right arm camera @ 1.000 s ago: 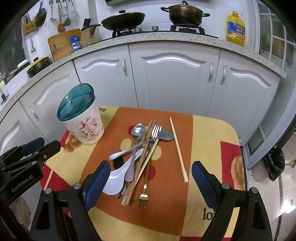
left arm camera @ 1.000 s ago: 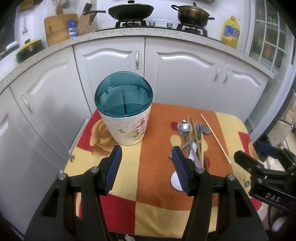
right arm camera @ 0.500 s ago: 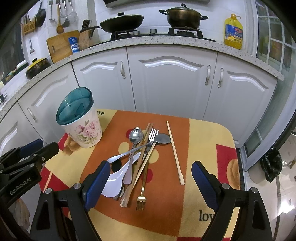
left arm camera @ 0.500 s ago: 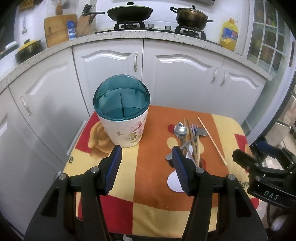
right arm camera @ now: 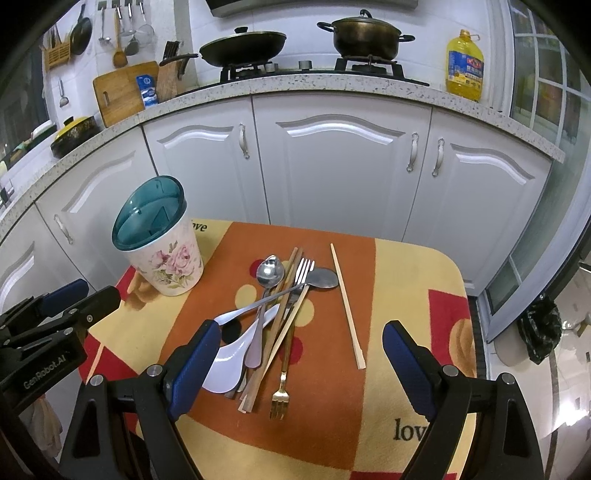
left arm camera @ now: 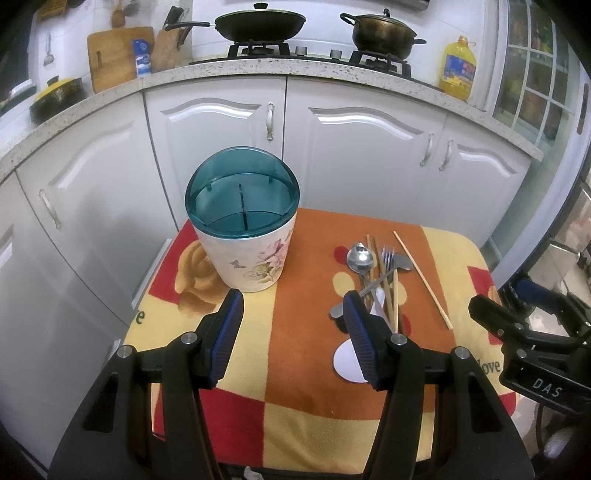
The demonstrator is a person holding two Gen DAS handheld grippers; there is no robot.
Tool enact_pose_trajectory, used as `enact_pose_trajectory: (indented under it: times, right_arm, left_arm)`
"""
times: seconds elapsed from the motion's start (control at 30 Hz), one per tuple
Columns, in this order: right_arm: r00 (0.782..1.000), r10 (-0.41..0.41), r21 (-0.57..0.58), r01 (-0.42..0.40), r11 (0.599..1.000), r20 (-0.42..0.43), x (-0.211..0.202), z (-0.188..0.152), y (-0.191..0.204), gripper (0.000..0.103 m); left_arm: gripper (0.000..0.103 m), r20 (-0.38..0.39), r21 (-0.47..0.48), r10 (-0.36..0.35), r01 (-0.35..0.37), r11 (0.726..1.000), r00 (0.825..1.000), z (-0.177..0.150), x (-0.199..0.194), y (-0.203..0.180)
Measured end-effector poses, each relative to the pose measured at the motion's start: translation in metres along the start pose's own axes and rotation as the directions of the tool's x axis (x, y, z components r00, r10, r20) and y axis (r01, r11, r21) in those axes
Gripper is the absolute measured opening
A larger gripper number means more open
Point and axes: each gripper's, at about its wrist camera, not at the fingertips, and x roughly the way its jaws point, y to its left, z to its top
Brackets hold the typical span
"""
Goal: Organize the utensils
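Note:
A floral utensil holder with a teal rim (left arm camera: 245, 236) (right arm camera: 162, 247) stands at the table's far left. A pile of utensils lies in the middle: metal spoons (right arm camera: 269, 275), a silver fork (right arm camera: 304, 267), a gold fork (right arm camera: 282, 384), chopsticks (right arm camera: 273, 332) and a white spoon (right arm camera: 225, 365). One chopstick (right arm camera: 347, 306) lies apart to the right. The pile also shows in the left wrist view (left arm camera: 380, 273). My left gripper (left arm camera: 291, 332) is open and empty above the cloth, near the holder. My right gripper (right arm camera: 299, 365) is open and empty, above the pile's near end.
The small table is covered by an orange, yellow and red cloth (right arm camera: 406, 280). White kitchen cabinets (right arm camera: 340, 166) curve behind it, close to its far edge. A counter with a wok (right arm camera: 243, 42), a pot (right arm camera: 364, 33) and an oil bottle (right arm camera: 464, 66) is above.
Both grippers have pulled back and up a little from the table, so the holder and utensils look slightly farther away. Nothing on the table has moved.

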Motion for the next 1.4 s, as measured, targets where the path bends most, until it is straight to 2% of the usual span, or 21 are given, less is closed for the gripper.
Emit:
enact_pose_trajectory:
  times: [0.27, 0.6, 0.77, 1.4]
  right_arm:
    - [1.0, 0.015, 0.016, -0.015, 1.0, 0.002, -0.002, 0.0, -0.004, 0.089]
    - [1.0, -0.009, 0.001, 0.009, 1.0, -0.006, -0.001, -0.001, -0.006, 0.088]
    - [1.0, 0.009, 0.03, -0.009, 1.0, -0.005, -0.001, -0.001, -0.013, 0.088]
    - [0.998, 0.013, 0.033, -0.011, 0.999, -0.062, 0.013, -0.007, -0.017, 0.088]
  left_arm:
    - [0.056, -0.001, 0.002, -0.013, 0.013, 1.0, 1.0, -0.001, 0.001, 0.0]
    - [0.056, -0.003, -0.004, -0.016, 0.016, 1.0, 1.0, -0.002, 0.002, 0.001]
    - [0.056, -0.005, -0.002, -0.016, 0.016, 1.0, 1.0, -0.002, 0.002, 0.001]
    - [0.056, -0.038, 0.009, -0.013, 0.013, 1.0, 0.999, -0.004, 0.014, -0.002]
